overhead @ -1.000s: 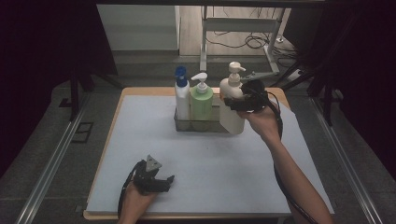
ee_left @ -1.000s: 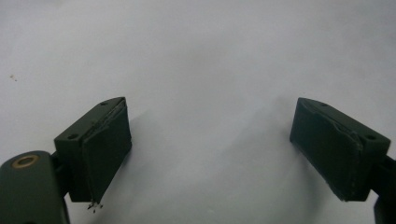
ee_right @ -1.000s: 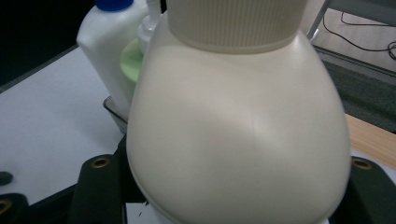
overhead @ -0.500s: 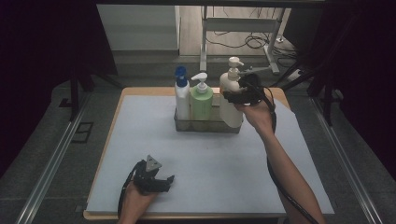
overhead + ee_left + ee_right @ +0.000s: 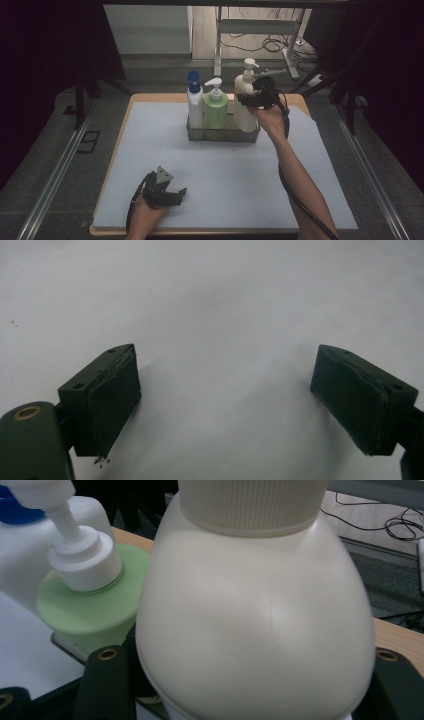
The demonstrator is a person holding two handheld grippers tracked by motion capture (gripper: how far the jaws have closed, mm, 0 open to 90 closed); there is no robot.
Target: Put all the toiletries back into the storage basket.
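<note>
A cream pump bottle (image 5: 244,116) stands at the right end of a metal caddy (image 5: 222,135) at the back of the mat. My right gripper (image 5: 251,98) is shut on its shoulder; in the right gripper view the bottle (image 5: 255,625) sits between the black fingers (image 5: 107,680). A green pump bottle (image 5: 215,107) (image 5: 90,615) and a white bottle with a blue cap (image 5: 194,106) (image 5: 25,550) share the caddy. My left gripper (image 5: 178,196) (image 5: 225,405) rests open on the white mat near the front edge, with nothing between its jaws.
The white mat (image 5: 150,150) covers a wooden table top (image 5: 137,97). Metal rails (image 5: 55,170) run along both sides. A table frame and cables (image 5: 260,42) lie on the floor beyond the far edge.
My right gripper and the cream bottle have shifted a little to the left and away, and the bottle now stands straighter in the caddy. The left gripper has stayed put.
</note>
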